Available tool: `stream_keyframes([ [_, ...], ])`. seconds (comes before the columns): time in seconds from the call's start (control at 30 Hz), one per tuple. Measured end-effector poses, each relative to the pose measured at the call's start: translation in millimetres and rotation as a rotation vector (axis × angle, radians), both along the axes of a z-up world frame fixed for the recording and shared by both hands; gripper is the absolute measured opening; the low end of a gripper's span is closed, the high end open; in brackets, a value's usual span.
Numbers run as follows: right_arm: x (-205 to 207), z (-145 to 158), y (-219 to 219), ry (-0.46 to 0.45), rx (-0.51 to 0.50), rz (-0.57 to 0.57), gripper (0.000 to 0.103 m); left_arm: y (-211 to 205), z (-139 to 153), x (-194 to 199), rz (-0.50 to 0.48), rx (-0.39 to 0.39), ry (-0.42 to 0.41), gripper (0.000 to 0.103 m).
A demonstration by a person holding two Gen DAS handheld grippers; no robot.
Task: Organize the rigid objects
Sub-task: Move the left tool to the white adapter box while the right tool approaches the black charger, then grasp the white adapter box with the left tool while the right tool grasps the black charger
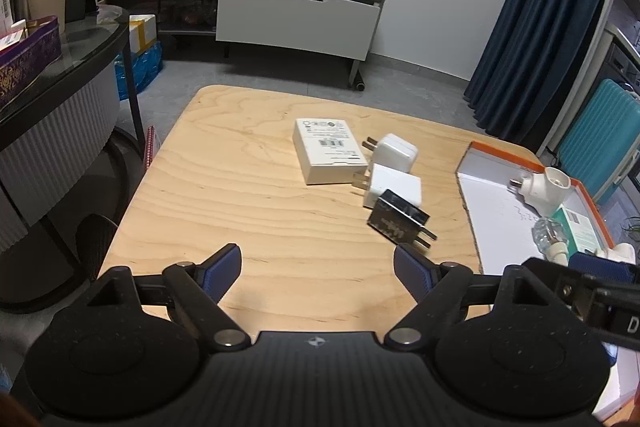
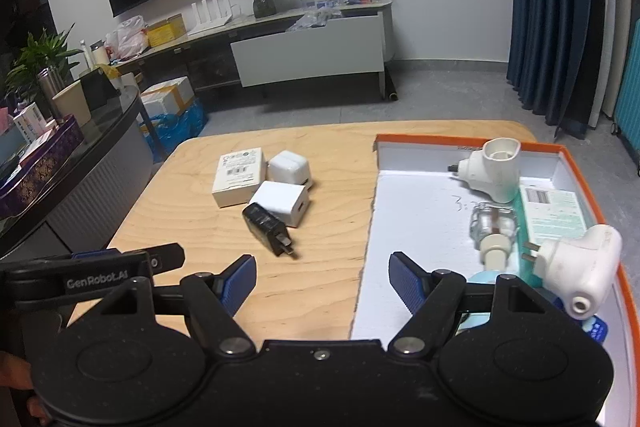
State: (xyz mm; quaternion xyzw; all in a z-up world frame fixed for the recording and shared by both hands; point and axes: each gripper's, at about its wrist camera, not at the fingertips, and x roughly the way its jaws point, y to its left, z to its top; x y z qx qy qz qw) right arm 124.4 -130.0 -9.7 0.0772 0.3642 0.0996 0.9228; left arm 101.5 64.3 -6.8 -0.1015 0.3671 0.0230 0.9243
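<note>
Both our left gripper (image 1: 318,267) and right gripper (image 2: 322,279) stand wide, holding nothing. The black charger (image 2: 267,227) lies on the table (image 2: 192,239) beside the orange-rimmed tray (image 2: 592,195): light, rigid, probably slick, so we'd pinch its flat sides. "GenRobot.AI" reads clearly; box labels blur.

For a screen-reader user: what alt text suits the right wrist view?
An open right claw hovers over a wooden table, nothing between its pads. Ahead lie a black charger, two white chargers and a small box; an orange-rimmed tray holds white adapters.
</note>
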Motion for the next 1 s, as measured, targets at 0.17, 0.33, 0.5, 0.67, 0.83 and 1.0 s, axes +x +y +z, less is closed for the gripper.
stream_keyframes([
  [0.17, 2.0, -3.9, 4.0, 0.009, 0.000, 0.011, 0.087, 7.3, -4.7, 11.7, 0.021, -0.001, 0.014, 0.088],
  [0.33, 4.2, -8.0, 6.1, 0.016, 0.007, 0.018, 0.087, 11.0, -7.3, 32.0, 0.031, -0.007, 0.026, 0.091],
  [0.5, 5.6, -11.5, 9.3, 0.014, 0.015, 0.029, 0.087, 11.8, -9.1, 57.9, 0.039, -0.005, 0.031, 0.095],
  [0.67, 7.2, -11.7, 11.7, 0.008, 0.032, 0.039, 0.087, 9.8, -13.0, 86.6, 0.038, -0.001, 0.038, 0.101],
  [0.83, 8.8, -12.0, 12.2, -0.001, 0.034, 0.044, 0.087, 8.6, -20.7, 115.7, 0.048, 0.000, 0.061, 0.103],
  [1.0, 12.5, -15.2, 10.5, -0.002, 0.032, 0.043, 0.087, 6.6, -30.4, 139.6, 0.056, 0.021, 0.099, 0.103],
])
